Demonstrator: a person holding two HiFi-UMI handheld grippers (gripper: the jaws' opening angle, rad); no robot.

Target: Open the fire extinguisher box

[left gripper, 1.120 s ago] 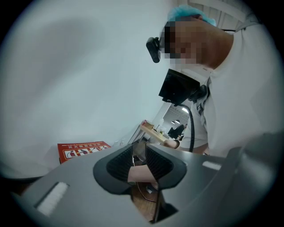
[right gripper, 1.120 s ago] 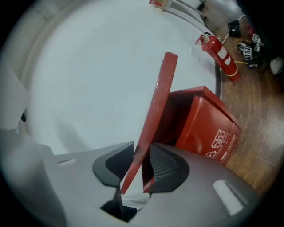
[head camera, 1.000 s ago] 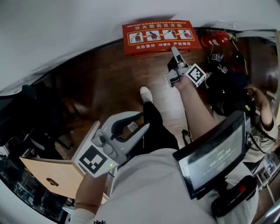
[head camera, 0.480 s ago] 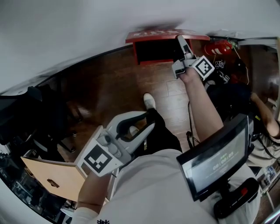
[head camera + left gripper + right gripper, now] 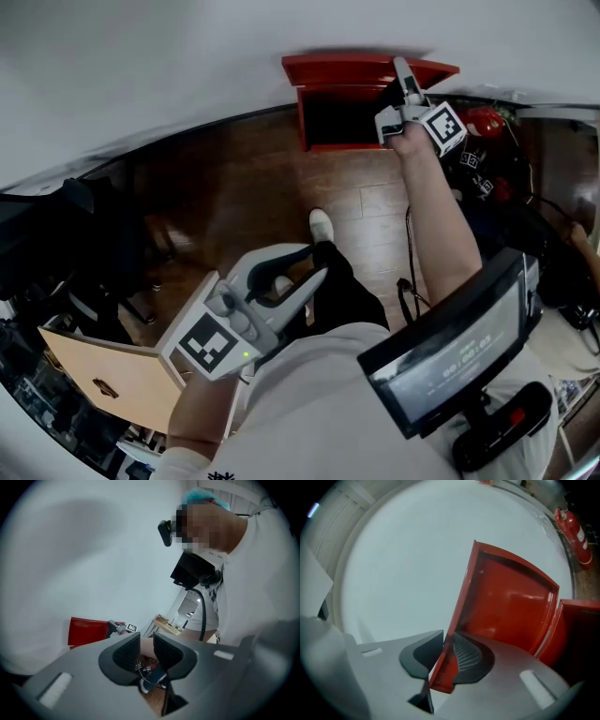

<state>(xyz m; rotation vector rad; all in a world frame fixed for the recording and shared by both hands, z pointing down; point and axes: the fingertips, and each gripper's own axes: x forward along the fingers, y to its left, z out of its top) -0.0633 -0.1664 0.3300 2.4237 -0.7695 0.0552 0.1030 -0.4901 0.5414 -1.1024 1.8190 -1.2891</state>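
Note:
The red fire extinguisher box (image 5: 342, 117) stands on the wooden floor against the white wall, its dark inside showing. Its lid (image 5: 366, 67) is lifted, nearly edge-on in the head view. My right gripper (image 5: 405, 73) is shut on the lid's front edge. In the right gripper view the jaws (image 5: 444, 641) pinch the thin red lid (image 5: 511, 597), and they have just closed tighter on it. My left gripper (image 5: 314, 262) hovers over my lap, open with nothing between its jaws (image 5: 146, 651). The left gripper view also shows the box (image 5: 86, 631) from afar.
A red fire extinguisher (image 5: 483, 120) lies right of the box among black gear (image 5: 487, 187). A screen (image 5: 450, 347) hangs at my chest. A beige board (image 5: 103, 375) and dark chairs (image 5: 103, 234) sit at left. My white shoe (image 5: 320, 225) rests on the floor.
The lid, flat with its printed label showing a second ago, has swung up toward the wall. My right gripper rose and moved toward the wall with it. The left gripper has barely shifted.

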